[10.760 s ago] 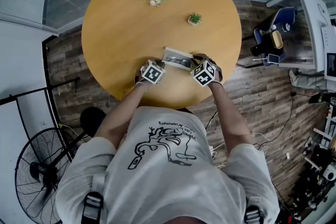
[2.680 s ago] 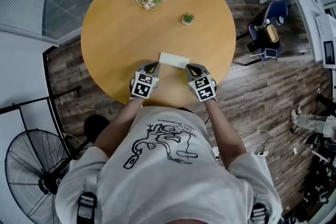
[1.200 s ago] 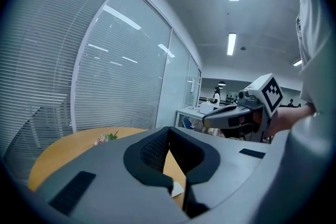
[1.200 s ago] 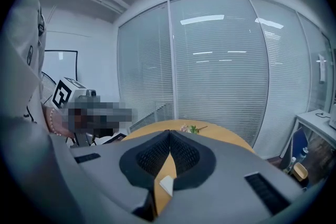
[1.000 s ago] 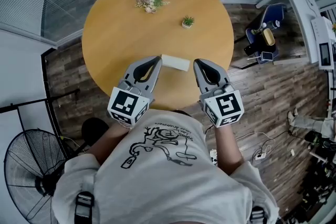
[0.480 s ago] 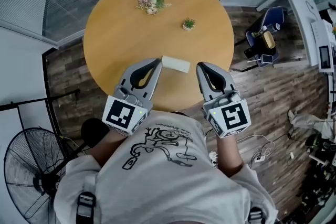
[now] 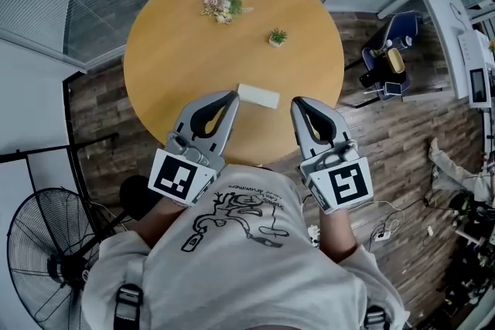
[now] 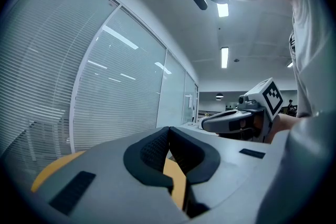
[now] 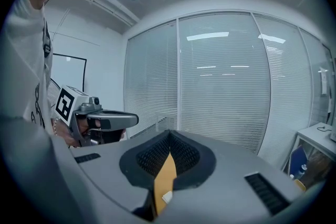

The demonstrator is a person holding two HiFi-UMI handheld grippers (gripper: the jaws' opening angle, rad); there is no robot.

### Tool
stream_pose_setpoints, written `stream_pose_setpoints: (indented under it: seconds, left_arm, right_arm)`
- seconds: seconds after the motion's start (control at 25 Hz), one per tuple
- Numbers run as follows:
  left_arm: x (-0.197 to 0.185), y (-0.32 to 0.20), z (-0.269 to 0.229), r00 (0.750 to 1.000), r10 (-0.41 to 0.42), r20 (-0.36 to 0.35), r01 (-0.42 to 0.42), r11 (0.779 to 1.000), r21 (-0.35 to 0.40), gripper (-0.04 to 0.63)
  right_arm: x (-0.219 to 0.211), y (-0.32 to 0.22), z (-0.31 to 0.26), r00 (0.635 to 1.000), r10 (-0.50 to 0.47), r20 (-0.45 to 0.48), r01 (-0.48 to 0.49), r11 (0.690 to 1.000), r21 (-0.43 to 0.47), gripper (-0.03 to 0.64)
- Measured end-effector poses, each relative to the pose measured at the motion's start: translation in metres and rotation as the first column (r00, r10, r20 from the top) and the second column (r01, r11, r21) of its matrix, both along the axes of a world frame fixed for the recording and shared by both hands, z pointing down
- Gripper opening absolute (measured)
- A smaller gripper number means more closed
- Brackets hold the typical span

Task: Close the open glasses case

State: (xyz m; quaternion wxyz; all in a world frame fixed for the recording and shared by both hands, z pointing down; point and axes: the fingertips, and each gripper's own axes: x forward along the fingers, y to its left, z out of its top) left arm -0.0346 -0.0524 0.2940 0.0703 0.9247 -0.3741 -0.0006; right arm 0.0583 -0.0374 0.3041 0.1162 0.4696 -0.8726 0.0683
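The glasses case (image 7: 257, 95) is a flat white box with its lid down, lying near the front edge of the round wooden table (image 7: 186, 50). Both grippers are held up off the table, close to the head camera, on either side of the case and apart from it. My left gripper (image 7: 233, 95) is shut with nothing in it, its jaws meeting at the tips (image 8: 169, 128). My right gripper (image 7: 296, 101) is shut and empty too (image 9: 169, 134). A sliver of table and a white bit of the case (image 9: 166, 197) show through the right gripper's gap.
A flower sprig (image 7: 223, 2) and a small potted plant (image 7: 277, 36) sit at the table's far side. Blinds behind glass run along the far wall. A standing fan (image 7: 46, 263) is at lower left, a blue chair (image 7: 387, 50) at right, and cables lie on the wood floor.
The case stood open between the grippers 10.8 s ago and is now closed. Both grippers have left the table and risen toward the camera; in the last half second they barely shifted.
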Motion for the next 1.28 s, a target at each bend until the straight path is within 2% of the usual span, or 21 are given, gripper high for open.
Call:
stream_pose_setpoints:
  seconds: [0.8,1.28]
  left_arm:
    - [0.007,0.002,-0.014,1.0,0.005,0.005,-0.005,1.0,0.027,0.021]
    - [0.011,-0.002,-0.011,1.0,0.008,0.007,-0.008,1.0,0.015,0.021]
  right_arm:
    - [0.005,0.004,-0.02,1.0,0.003,0.003,-0.003,1.0,0.031,0.009]
    - [0.01,0.0,-0.02,1.0,0.008,0.0,-0.008,0.999,0.033,0.009]
